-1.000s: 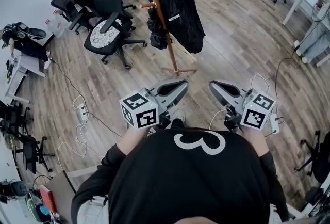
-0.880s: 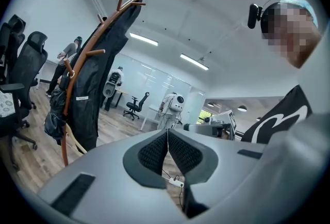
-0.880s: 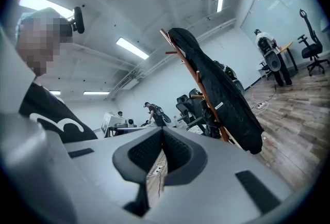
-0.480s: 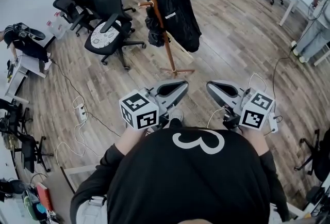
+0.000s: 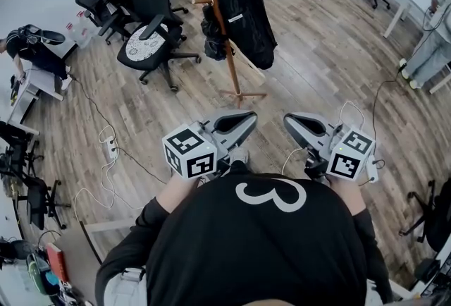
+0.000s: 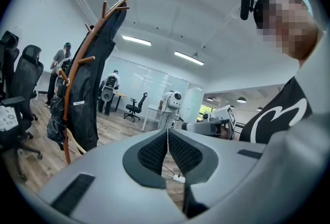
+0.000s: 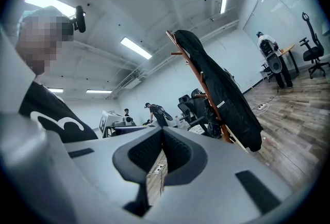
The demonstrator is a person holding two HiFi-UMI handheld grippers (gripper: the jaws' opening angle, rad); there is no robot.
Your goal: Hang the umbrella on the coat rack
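Up by the person's chest, left gripper (image 5: 248, 116): jaws pressed flat together, nothing between the ribbed pads, pointing roughly level toward the rack.
Beside it, right gripper (image 5: 290, 118): jaws likewise closed and empty; the two grippers sit near each other, not touching.
Coat rack (image 5: 224, 37): one wooden pole on a crossed foot, standing on the plank floor well ahead of both grippers.
Umbrella (image 5: 213, 33): the dark bunched bundle hanging against the pole under the lower peg; I take it for the folded umbrella, though it is too small to be sure.
Black coat (image 5: 243, 8): hangs from the top of the rack, on the side just past the umbrella.
Progress: judged done. The umbrella hangs clear of the floor, neither gripper has hold of anything, and both are well apart from the rack. Nothing seems left beyond stepping away.
Count: two grippers, one rack, two pegs plain in the head view, one umbrella, one coat.
Office chairs (image 5: 144, 44): a huddle at the left wall whose number I cannot settle, plus one alone at the upper right.
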